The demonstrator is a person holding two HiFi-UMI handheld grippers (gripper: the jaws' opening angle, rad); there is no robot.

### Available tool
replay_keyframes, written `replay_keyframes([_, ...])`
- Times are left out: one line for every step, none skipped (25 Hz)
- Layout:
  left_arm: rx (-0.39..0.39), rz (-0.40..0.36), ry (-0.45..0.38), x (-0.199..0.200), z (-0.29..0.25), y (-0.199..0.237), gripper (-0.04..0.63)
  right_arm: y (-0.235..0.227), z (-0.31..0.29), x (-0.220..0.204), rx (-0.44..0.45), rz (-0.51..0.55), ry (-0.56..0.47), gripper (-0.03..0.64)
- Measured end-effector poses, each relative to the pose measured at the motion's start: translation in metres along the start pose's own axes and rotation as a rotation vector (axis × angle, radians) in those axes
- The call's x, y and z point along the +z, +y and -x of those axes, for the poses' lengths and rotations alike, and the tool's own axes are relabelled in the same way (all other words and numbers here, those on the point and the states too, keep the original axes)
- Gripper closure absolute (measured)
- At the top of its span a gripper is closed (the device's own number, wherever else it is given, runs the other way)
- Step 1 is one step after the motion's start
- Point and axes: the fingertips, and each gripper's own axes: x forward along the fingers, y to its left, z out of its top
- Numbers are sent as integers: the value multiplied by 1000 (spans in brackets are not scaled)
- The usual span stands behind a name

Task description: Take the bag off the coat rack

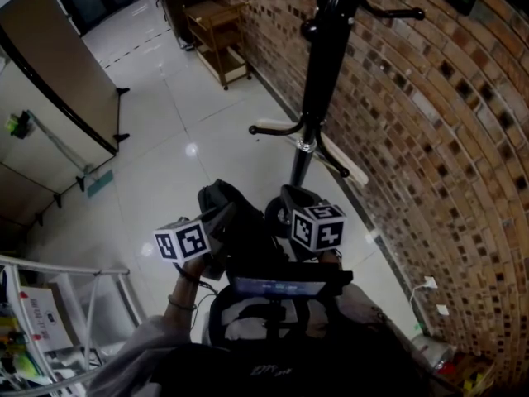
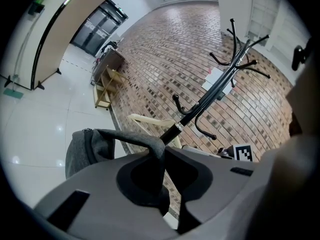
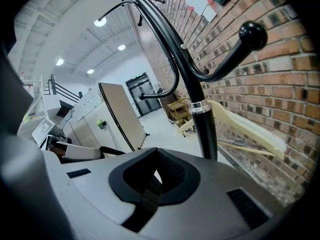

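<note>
A dark grey bag (image 1: 241,226) hangs between my two grippers, low in front of the black coat rack (image 1: 318,64) and off its hooks. My left gripper (image 1: 216,224) is shut on the bag's grey handle strap (image 2: 150,146). In the left gripper view (image 2: 160,159) the bag's body (image 2: 82,151) hangs to the left of the jaws. My right gripper (image 1: 285,212) is at the bag's right side. In its own view the right gripper (image 3: 152,184) pinches a black strap (image 3: 145,201). The rack's pole (image 3: 206,129) and a ball-tipped hook (image 3: 252,34) stand just beyond.
A brick wall (image 1: 446,164) runs along the right. A cream wooden hanger (image 1: 351,168) hangs low on the rack's pole. A wooden shelf unit (image 1: 219,40) stands at the back, a folding partition (image 1: 58,64) at the left, and a metal rack (image 1: 74,284) at the lower left.
</note>
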Motion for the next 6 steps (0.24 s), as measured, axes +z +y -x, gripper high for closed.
replay_keyframes([1,1,2,0,0,0,554,0,0,0,0,0,2,615])
replay_keyframes([2,2,3,0,-1,0,554,0,0,0,-1,0,3,615])
replay_keyframes([3,3,5,0,-1,0,554,-1,0,0,-2,-1,5,615])
replay_keyframes([4,3,6,0,-2,0,554,-1,0,0,-3,-1,6,615])
replay_keyframes([4,4,7,0,-2,-1,554,-2,1,0,-4,-1,7,615])
replay_keyframes([5,4,9,0,-3,-1,554,-2,1,0,-4,-2,8,615])
